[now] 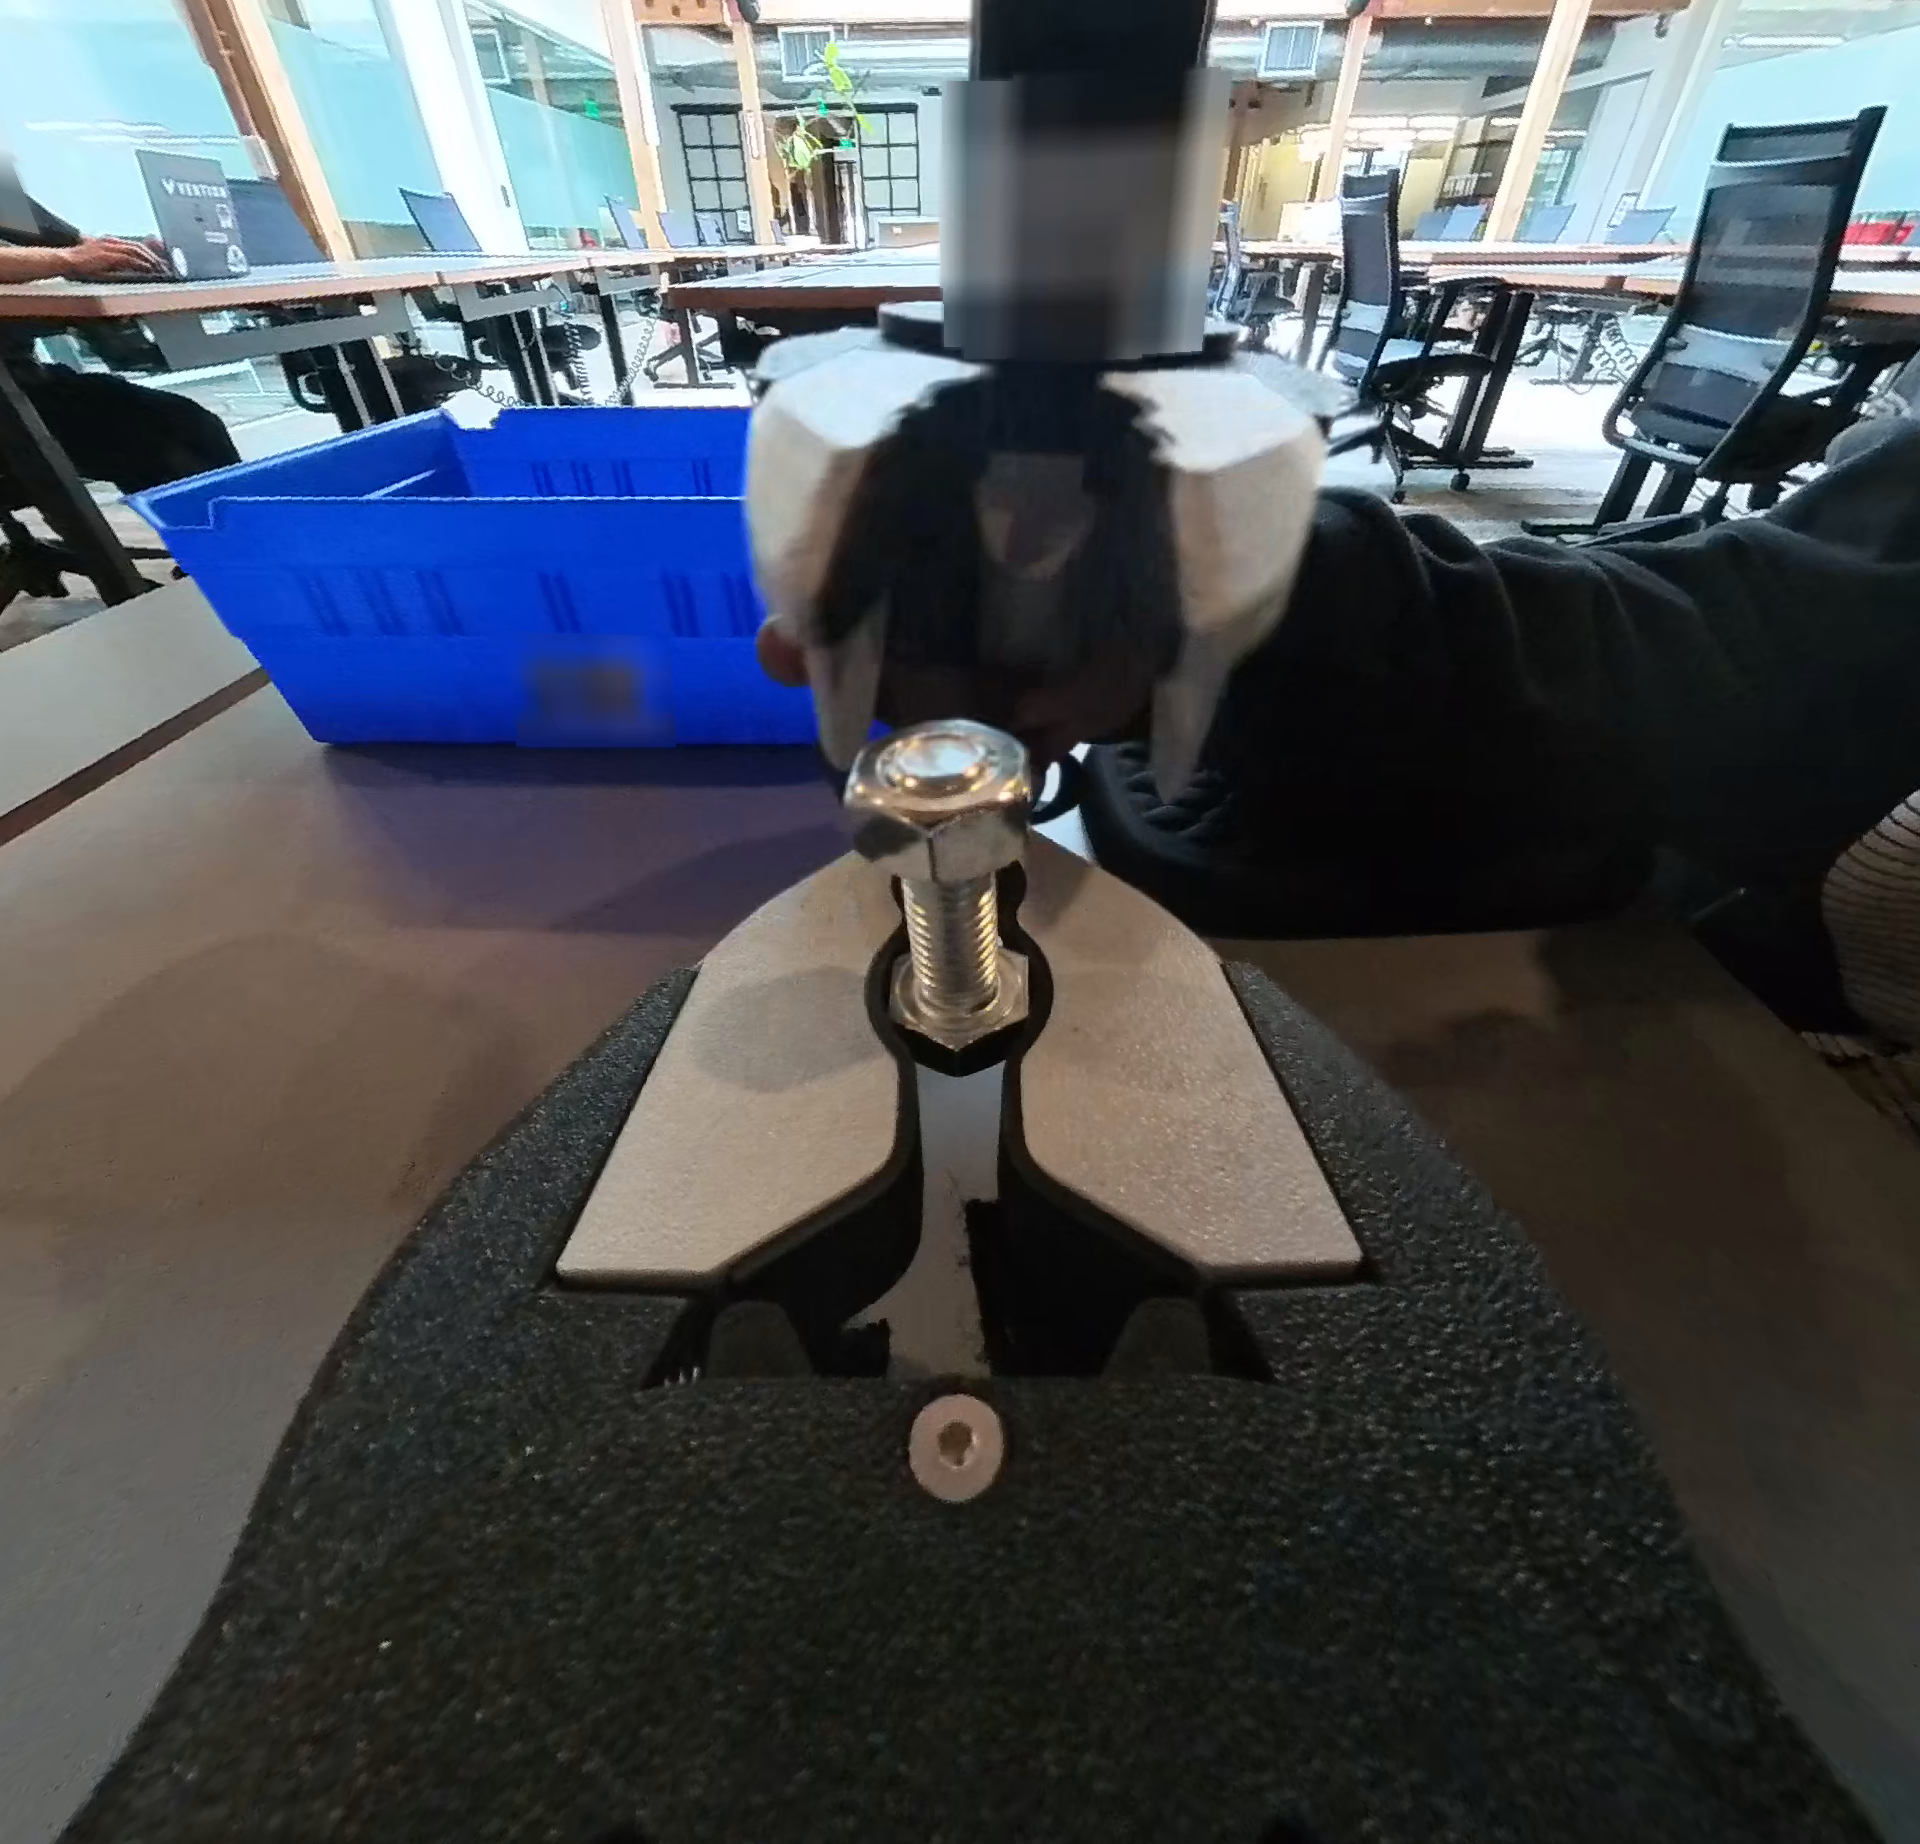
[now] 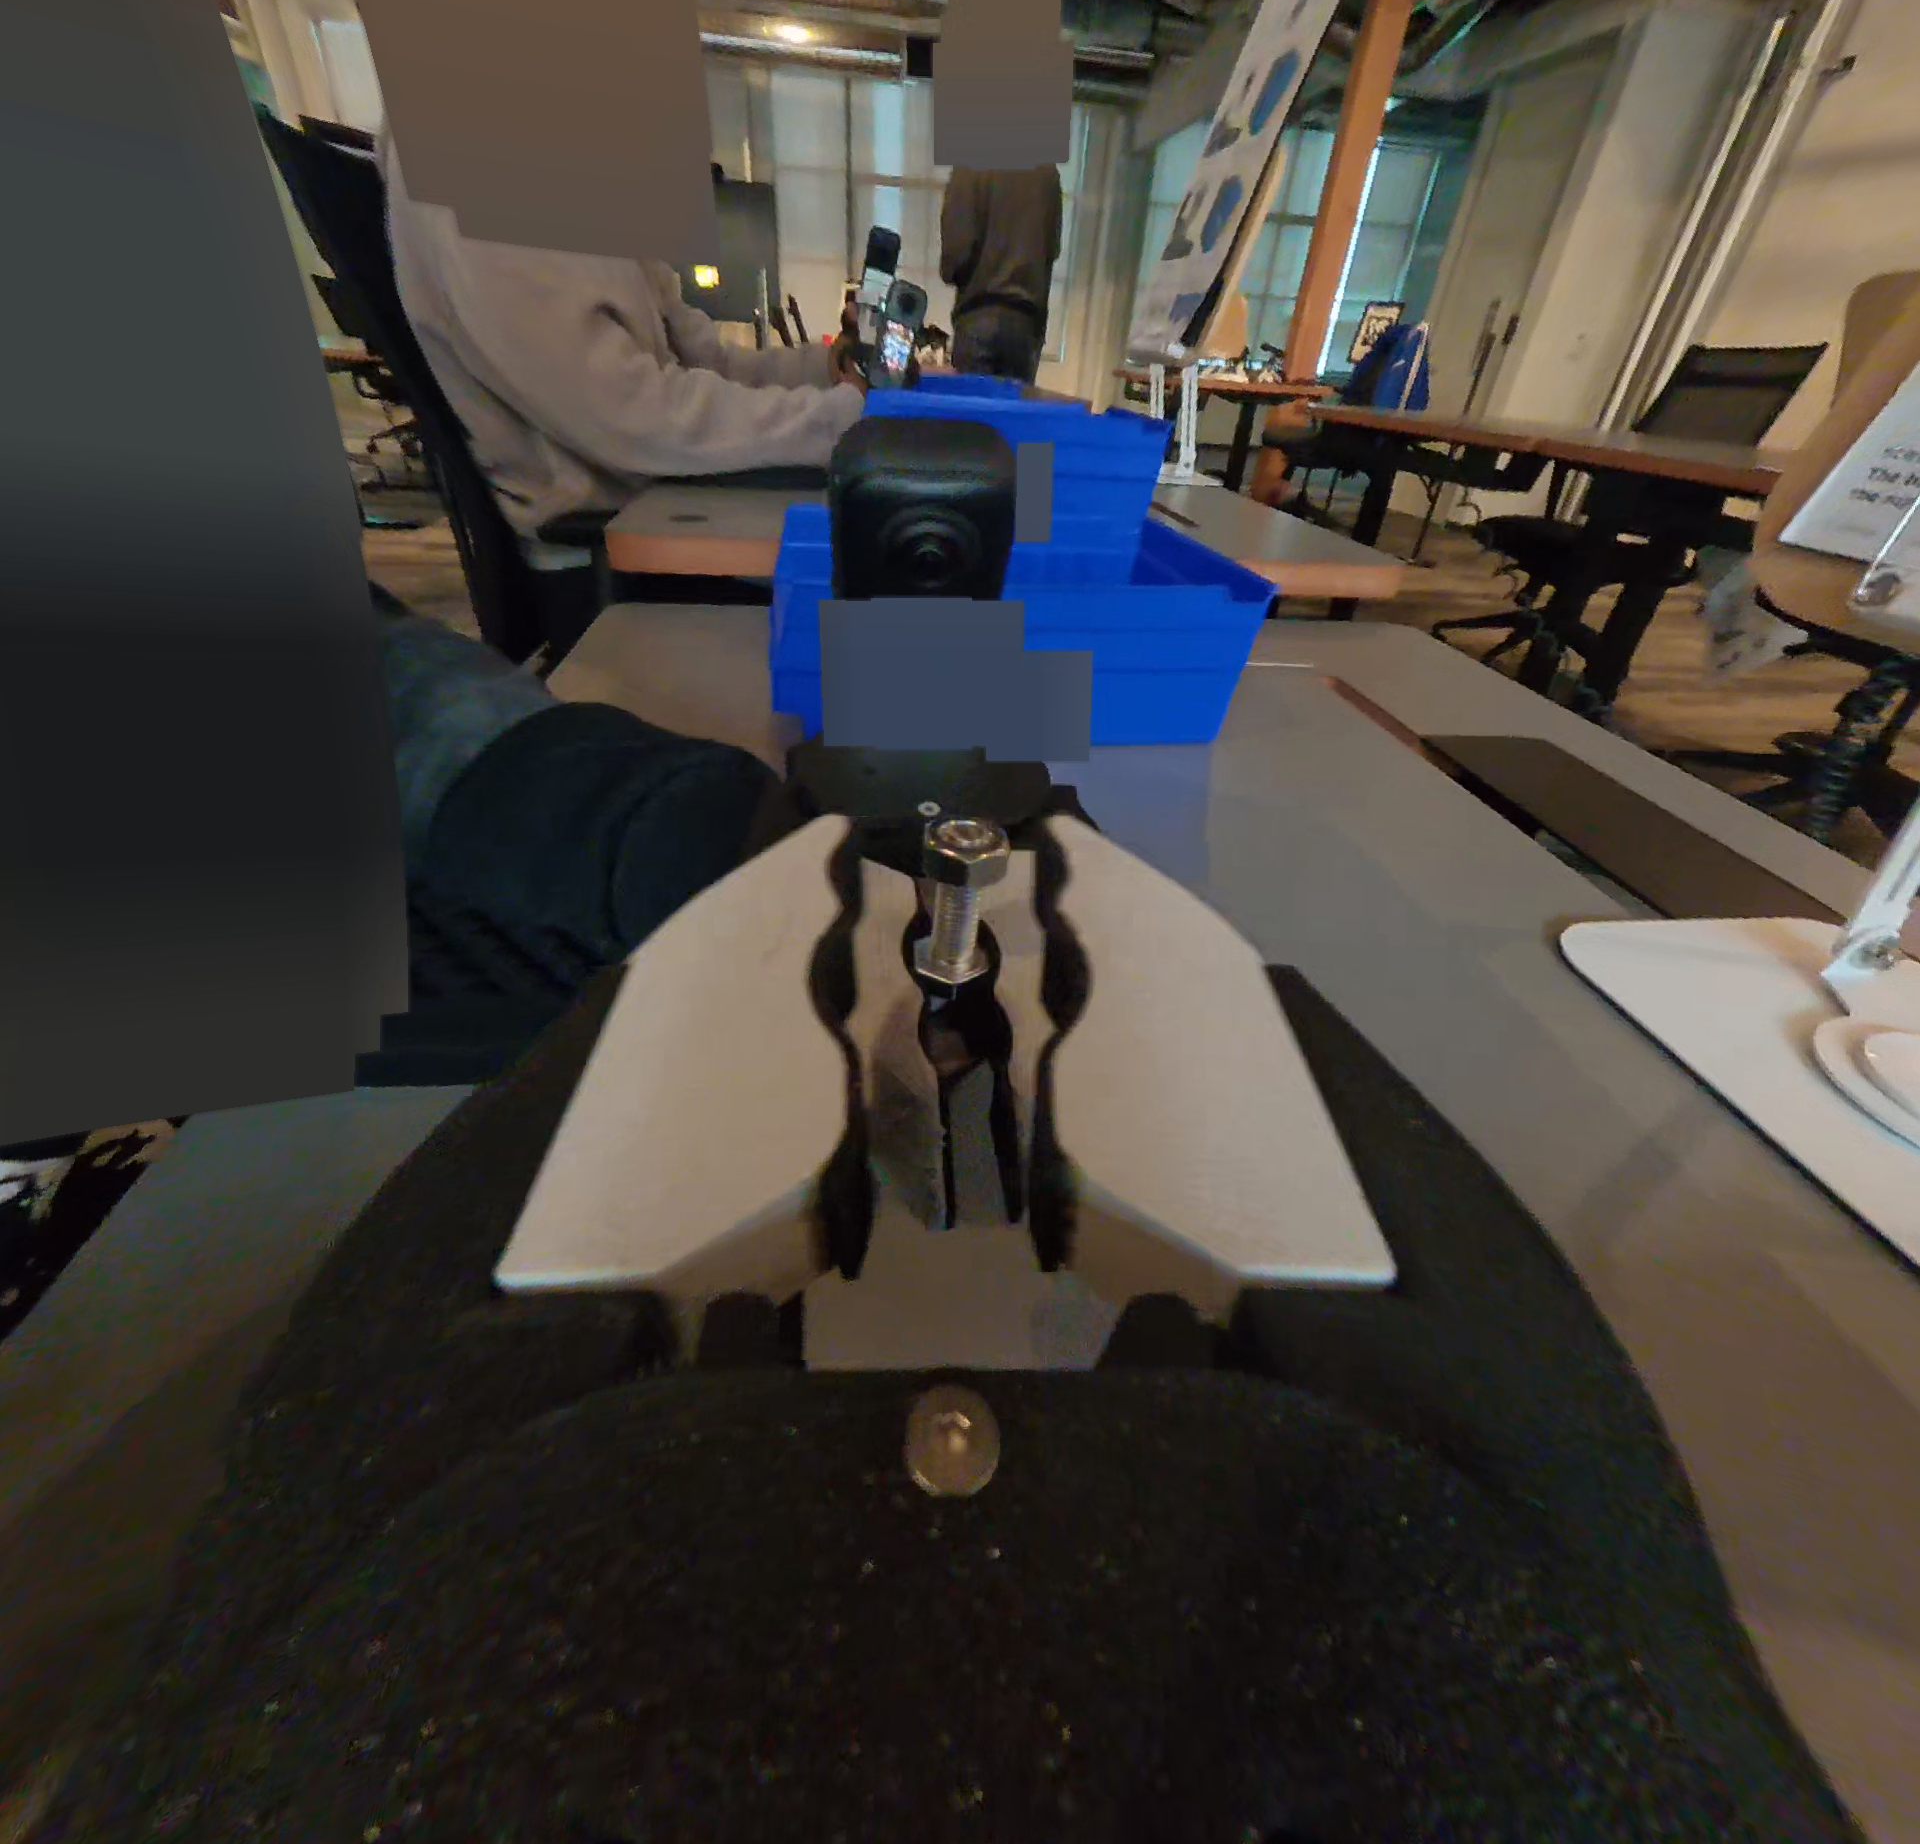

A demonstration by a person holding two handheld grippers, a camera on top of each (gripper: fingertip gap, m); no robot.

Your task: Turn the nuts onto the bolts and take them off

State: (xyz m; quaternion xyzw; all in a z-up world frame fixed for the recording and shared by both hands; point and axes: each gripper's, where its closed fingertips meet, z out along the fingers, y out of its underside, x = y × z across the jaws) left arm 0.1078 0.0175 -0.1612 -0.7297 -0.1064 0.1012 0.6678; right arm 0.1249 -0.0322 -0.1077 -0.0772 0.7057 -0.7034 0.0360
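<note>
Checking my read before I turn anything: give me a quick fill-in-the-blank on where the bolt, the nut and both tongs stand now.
1. The left tongs are shut on the ____ of the upright bolt.
2. The nut sits at the ____ end of the bolt.
3. The right tongs, either side of the nut, are ____.
4. The bin on the table is ____ in colour.

Missing words: head; top; open; blue.
</note>
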